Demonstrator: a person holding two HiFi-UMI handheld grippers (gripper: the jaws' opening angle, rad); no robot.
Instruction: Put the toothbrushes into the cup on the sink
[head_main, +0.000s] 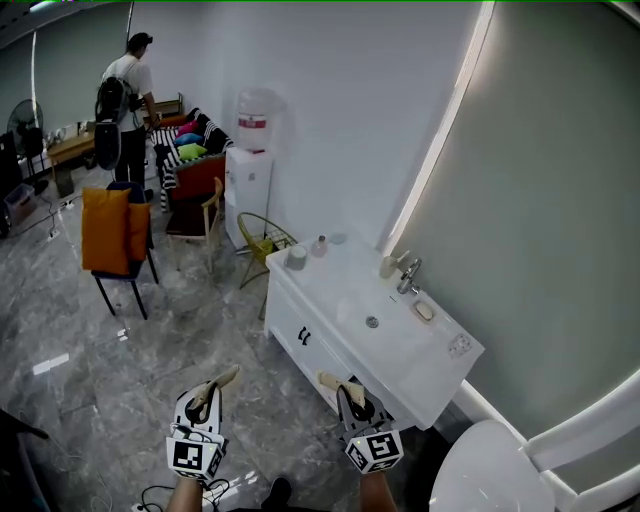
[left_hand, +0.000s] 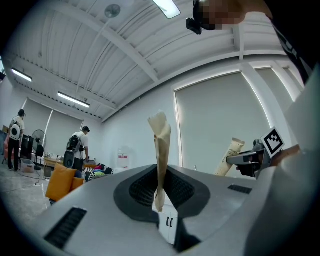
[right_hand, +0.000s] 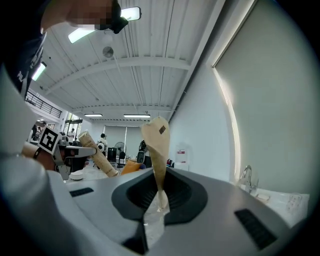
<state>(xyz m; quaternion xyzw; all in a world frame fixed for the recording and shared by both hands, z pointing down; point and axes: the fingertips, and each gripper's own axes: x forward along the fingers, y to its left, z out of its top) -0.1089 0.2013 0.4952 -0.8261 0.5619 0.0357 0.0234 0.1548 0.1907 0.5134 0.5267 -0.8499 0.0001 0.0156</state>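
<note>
In the head view my left gripper (head_main: 207, 395) is shut on a toothbrush in a beige paper wrapper (head_main: 222, 380), low over the grey floor. My right gripper (head_main: 352, 398) is shut on a second wrapped toothbrush (head_main: 335, 381), just before the front edge of the white sink counter (head_main: 350, 275). A pale cup (head_main: 297, 257) stands on the counter's far left corner, well ahead of both grippers. In the left gripper view the wrapper (left_hand: 161, 150) rises upright from the shut left gripper (left_hand: 160, 200). The right gripper view shows the same with its wrapper (right_hand: 157, 150) in the right gripper (right_hand: 159, 200).
A small bottle (head_main: 320, 245), a faucet (head_main: 408, 275) and a soap dish (head_main: 424, 311) share the counter. A toilet (head_main: 490, 470) sits at the lower right. A yellow wire chair (head_main: 262, 240), a water dispenser (head_main: 248, 180) and an orange-draped chair (head_main: 115, 235) stand left of the sink. A person (head_main: 125, 95) stands far back.
</note>
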